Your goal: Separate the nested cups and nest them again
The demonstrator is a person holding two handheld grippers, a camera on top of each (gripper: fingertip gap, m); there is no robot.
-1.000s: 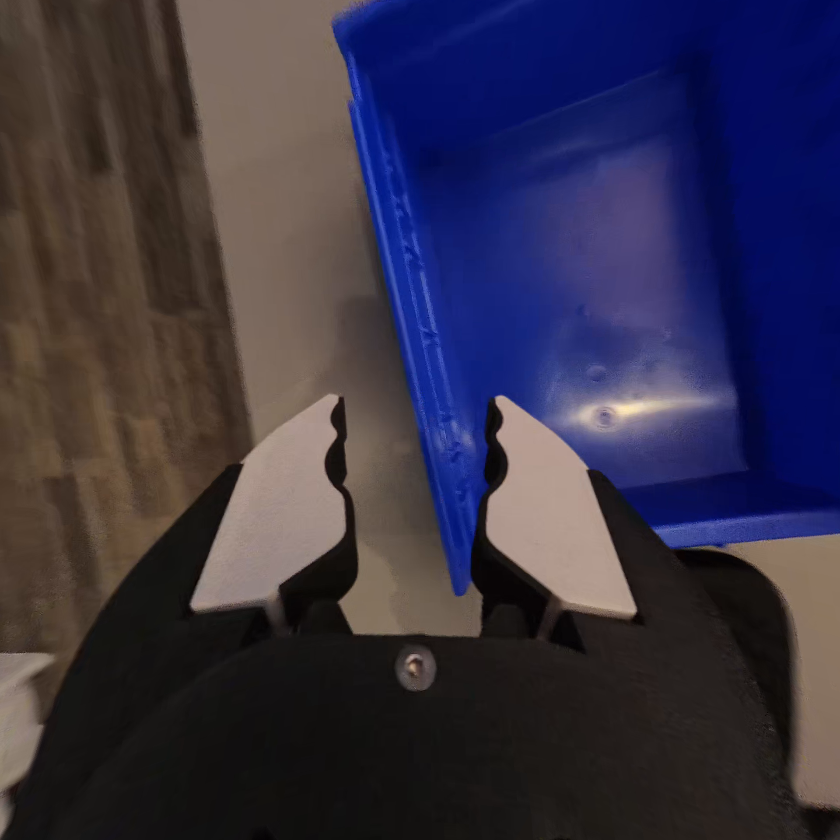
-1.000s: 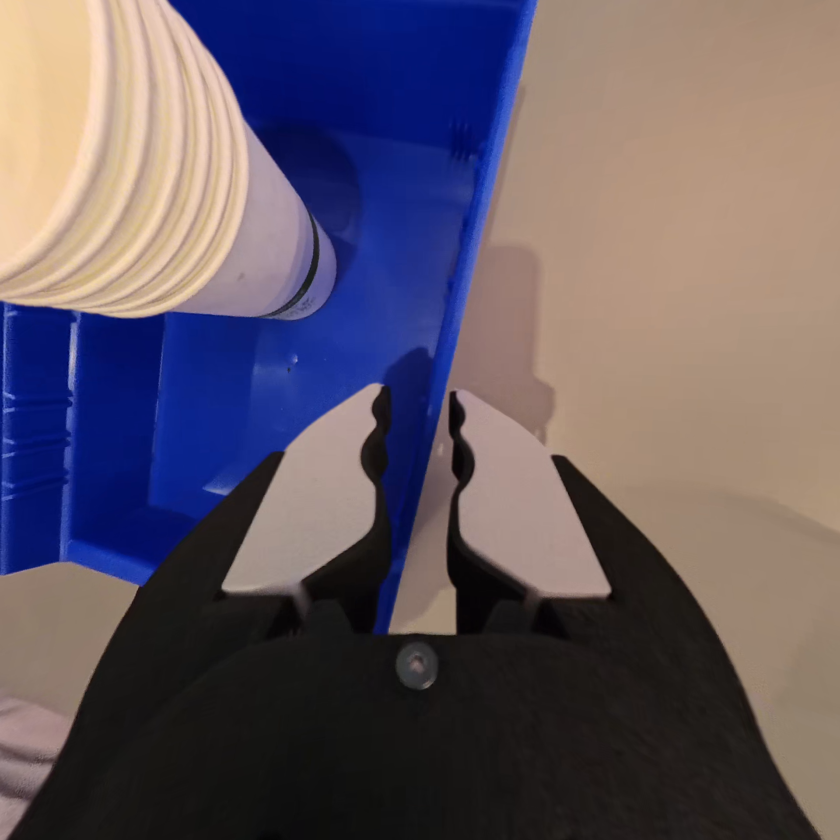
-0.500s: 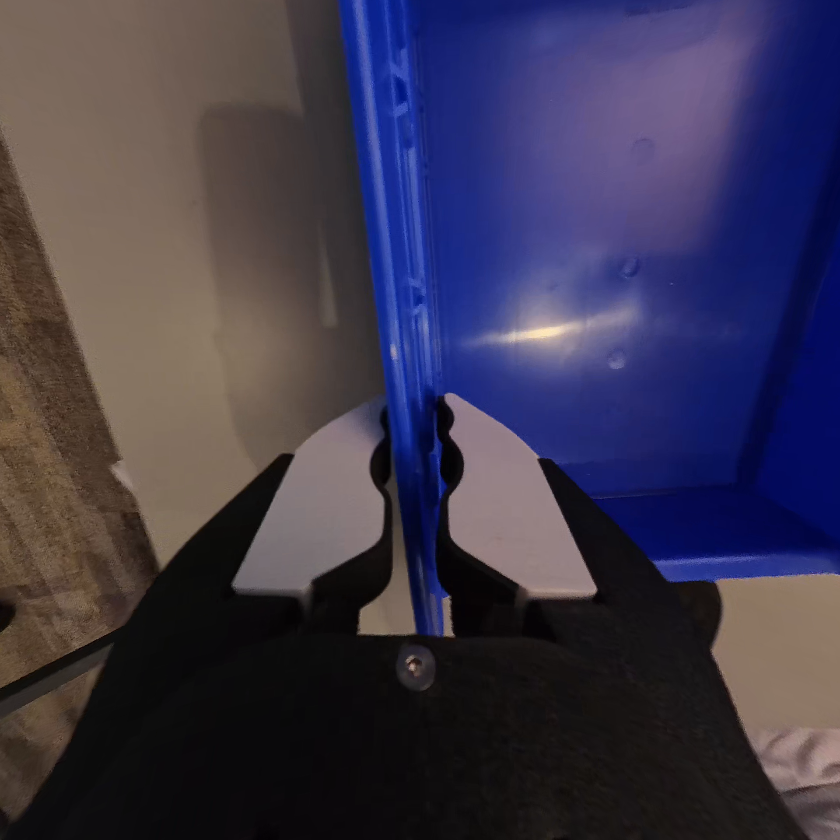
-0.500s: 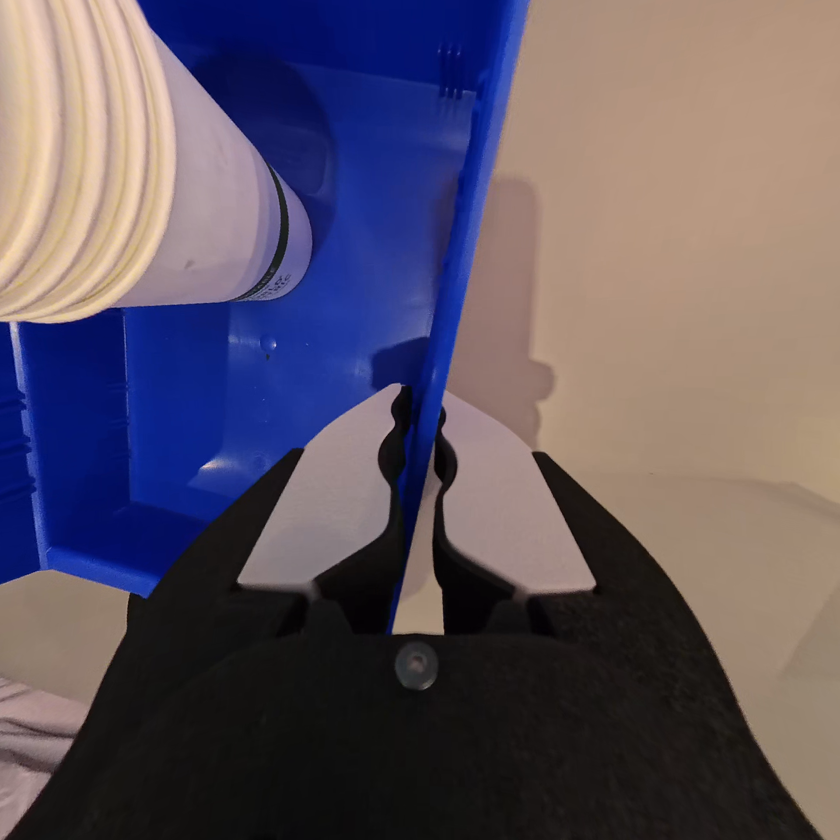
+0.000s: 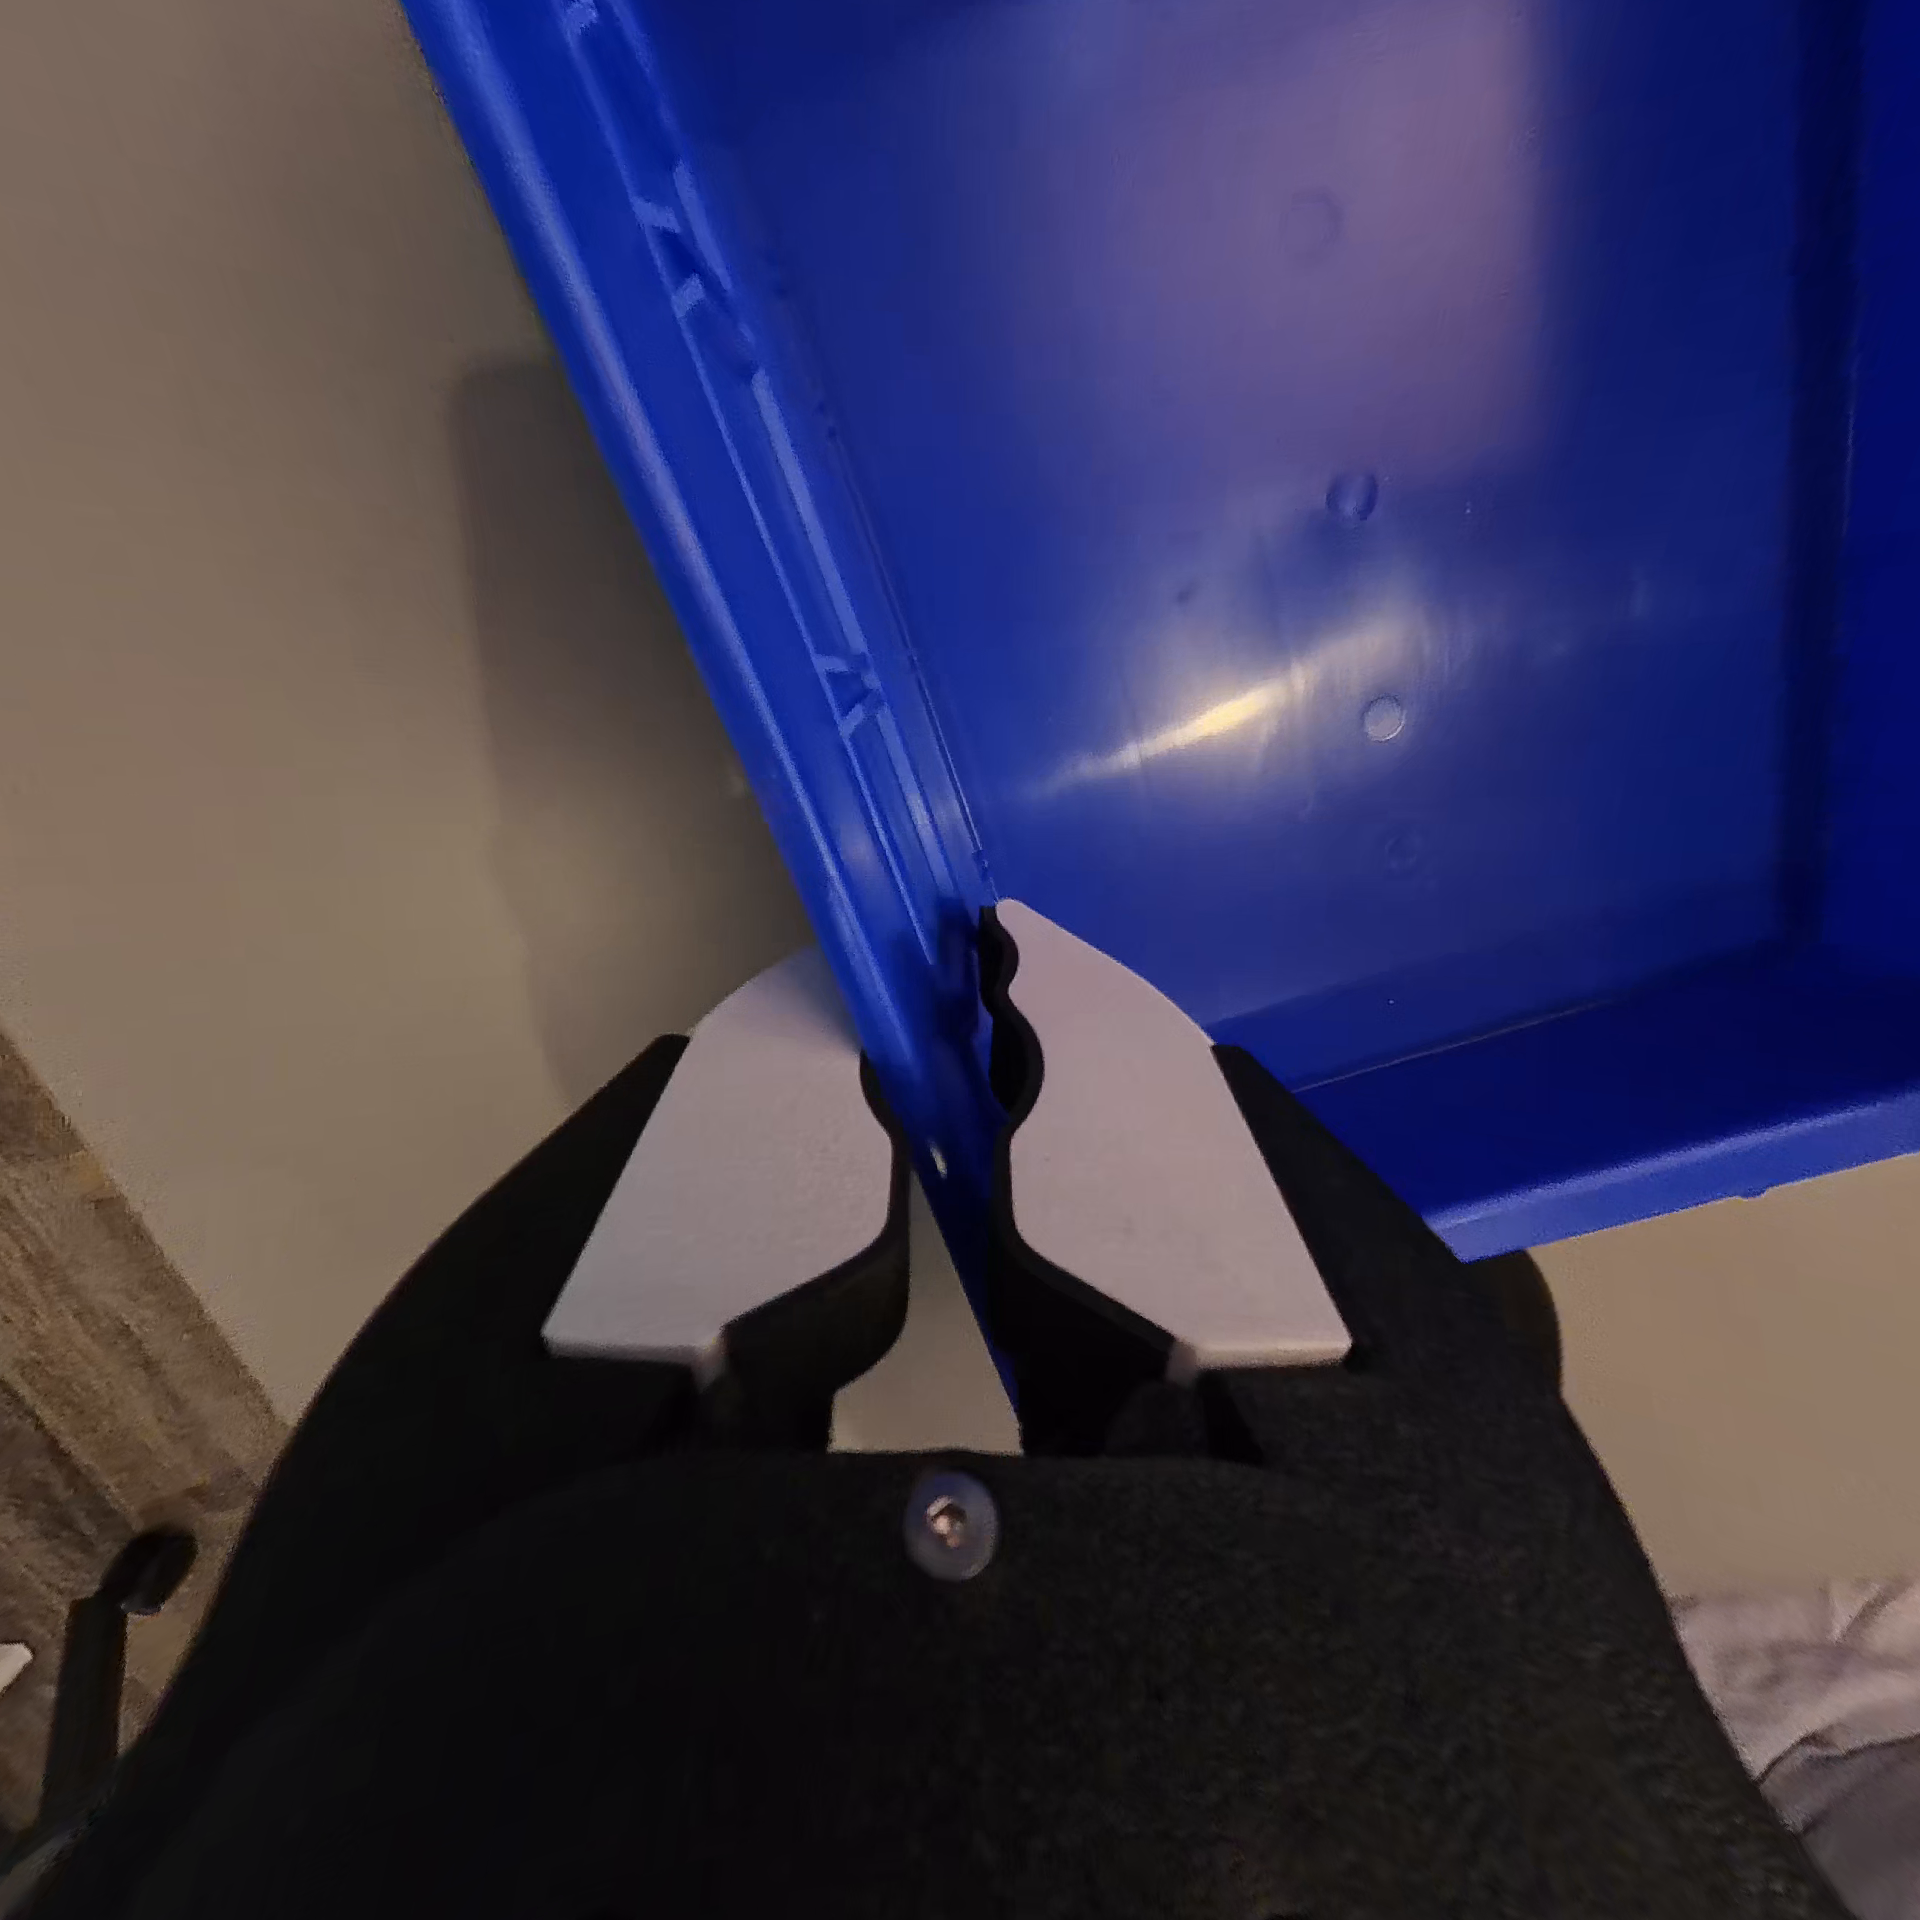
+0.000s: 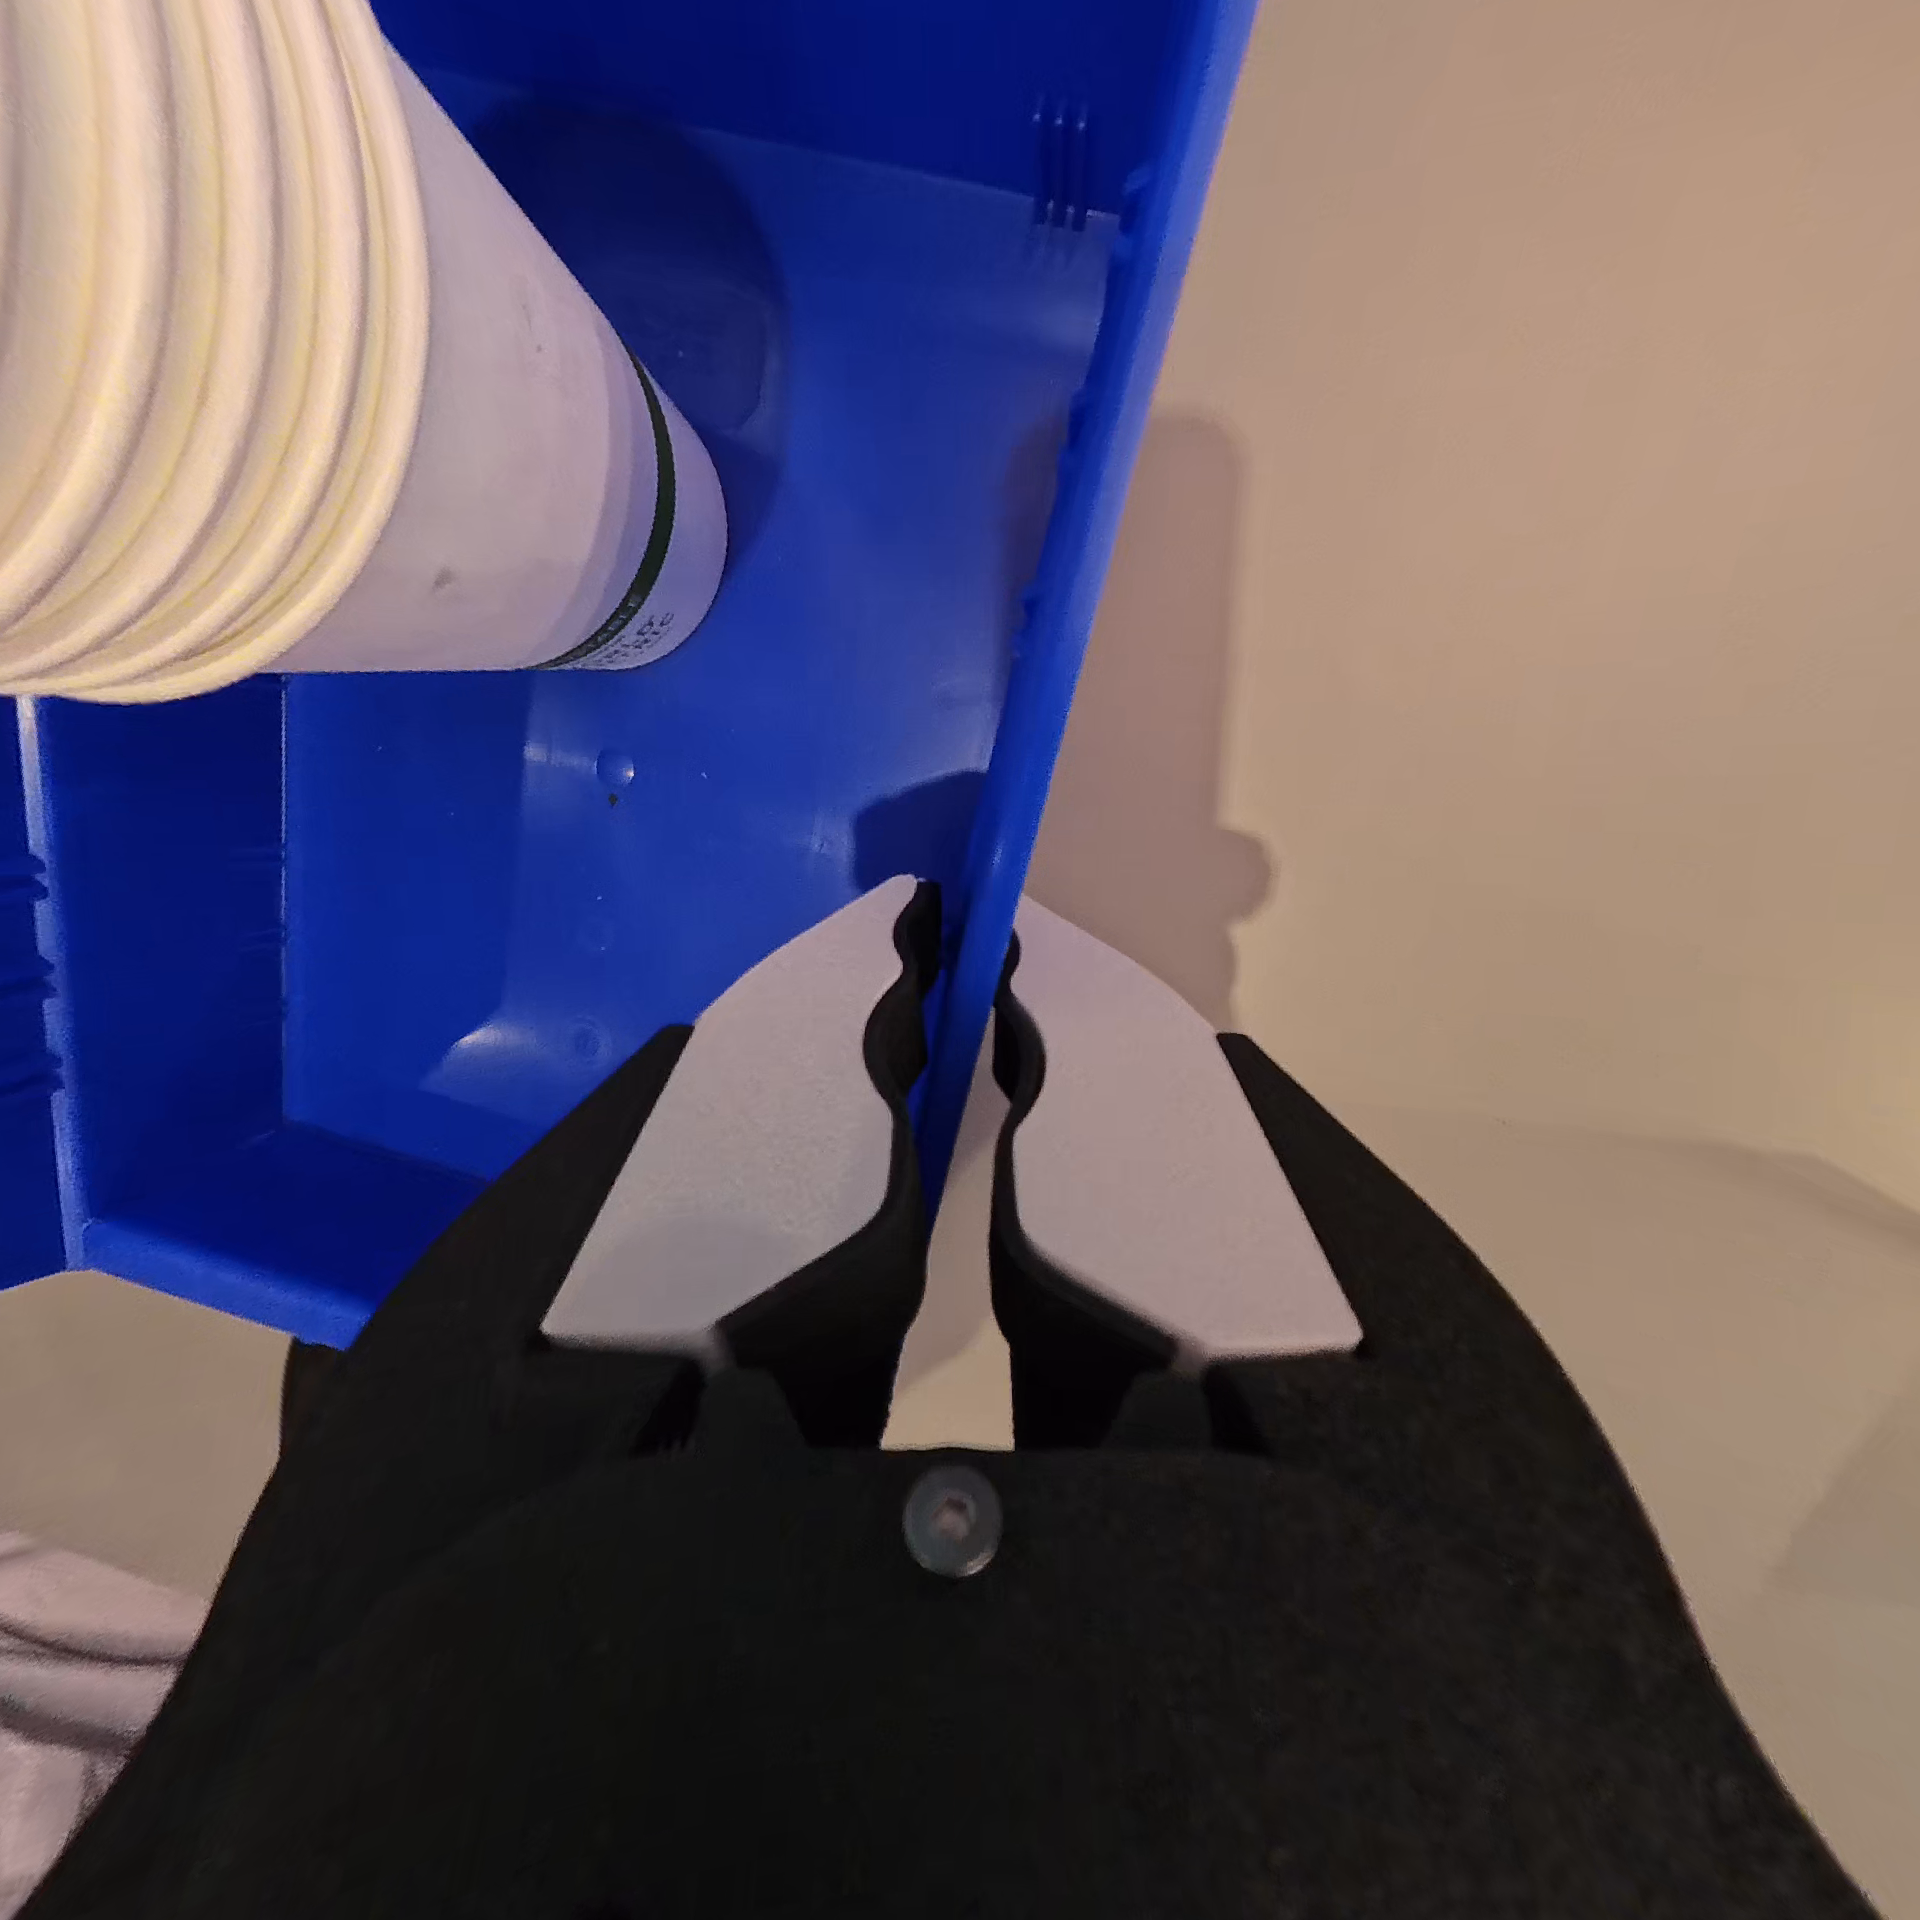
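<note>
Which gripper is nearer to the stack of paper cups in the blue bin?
Right. The right gripper is clamped on the blue bin wall beside the stack of paper cups. The left gripper grips another wall; no cups show in its view.

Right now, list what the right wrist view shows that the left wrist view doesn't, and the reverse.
Only the right wrist view shows the stack of nested cups standing in the blue bin, with the right gripper clamped on the bin's wall. Only the left wrist view shows the wood-patterned floor and the left gripper clamped on the opposite wall. Both show the bin's blue interior, the beige table and a gripper shut on a bin wall.
</note>
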